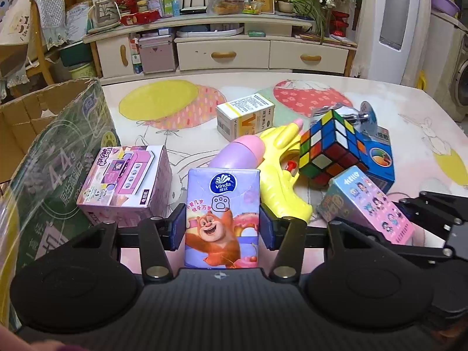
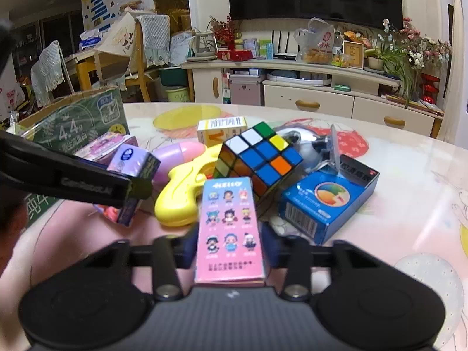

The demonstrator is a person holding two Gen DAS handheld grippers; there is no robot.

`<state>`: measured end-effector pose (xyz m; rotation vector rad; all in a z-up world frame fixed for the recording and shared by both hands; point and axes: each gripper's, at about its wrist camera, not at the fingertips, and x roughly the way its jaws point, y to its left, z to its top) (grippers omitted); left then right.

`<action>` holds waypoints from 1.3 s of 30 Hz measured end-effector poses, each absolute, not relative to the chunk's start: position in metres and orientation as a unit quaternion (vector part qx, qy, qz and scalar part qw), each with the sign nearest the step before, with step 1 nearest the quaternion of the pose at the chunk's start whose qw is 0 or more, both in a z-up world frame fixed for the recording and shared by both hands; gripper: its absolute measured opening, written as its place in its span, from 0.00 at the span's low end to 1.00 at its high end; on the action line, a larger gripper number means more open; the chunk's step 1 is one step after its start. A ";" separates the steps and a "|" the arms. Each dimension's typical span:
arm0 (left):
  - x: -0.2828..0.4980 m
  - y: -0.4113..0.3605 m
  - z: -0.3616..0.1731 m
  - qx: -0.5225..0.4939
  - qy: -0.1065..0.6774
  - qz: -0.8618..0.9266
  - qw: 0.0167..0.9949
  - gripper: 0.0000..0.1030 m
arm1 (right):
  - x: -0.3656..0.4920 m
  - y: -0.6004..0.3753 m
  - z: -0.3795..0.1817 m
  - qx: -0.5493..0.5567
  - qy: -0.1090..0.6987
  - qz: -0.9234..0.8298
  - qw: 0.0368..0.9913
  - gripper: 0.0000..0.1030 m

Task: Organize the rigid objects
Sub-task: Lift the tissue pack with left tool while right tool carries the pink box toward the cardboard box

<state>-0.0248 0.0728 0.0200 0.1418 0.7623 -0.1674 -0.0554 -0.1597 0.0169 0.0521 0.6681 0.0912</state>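
Note:
A purple Vinda tissue pack (image 1: 222, 213) with a cartoon bear stands upright between the blue pads of my left gripper (image 1: 222, 225), which press on both of its sides. From the right wrist view the same pack (image 2: 131, 161) sits tilted in that gripper's black fingers (image 2: 140, 187). My right gripper (image 2: 231, 245) is shut on a pink "Hello" figure box (image 2: 229, 228), held lengthwise between its pads. This box (image 1: 365, 204) also shows at the right of the left wrist view.
On the patterned table (image 1: 424, 134) lie a Rubik's cube (image 1: 330, 146), a yellow water pistol (image 1: 280, 175), a blue box (image 1: 380, 161), a white and yellow box (image 1: 245, 117) and a pink toy box (image 1: 125, 181). An open green carton (image 1: 58, 161) stands at the left.

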 end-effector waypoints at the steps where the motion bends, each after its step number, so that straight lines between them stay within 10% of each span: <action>1: -0.027 0.073 0.022 0.070 0.369 -0.084 0.923 0.61 | -0.056 -0.158 0.017 0.022 0.327 0.043 0.944 0.36; 39: -0.091 0.105 0.079 -0.009 0.316 -0.193 0.929 0.61 | -0.106 -0.107 0.092 0.036 0.293 -0.026 0.955 0.34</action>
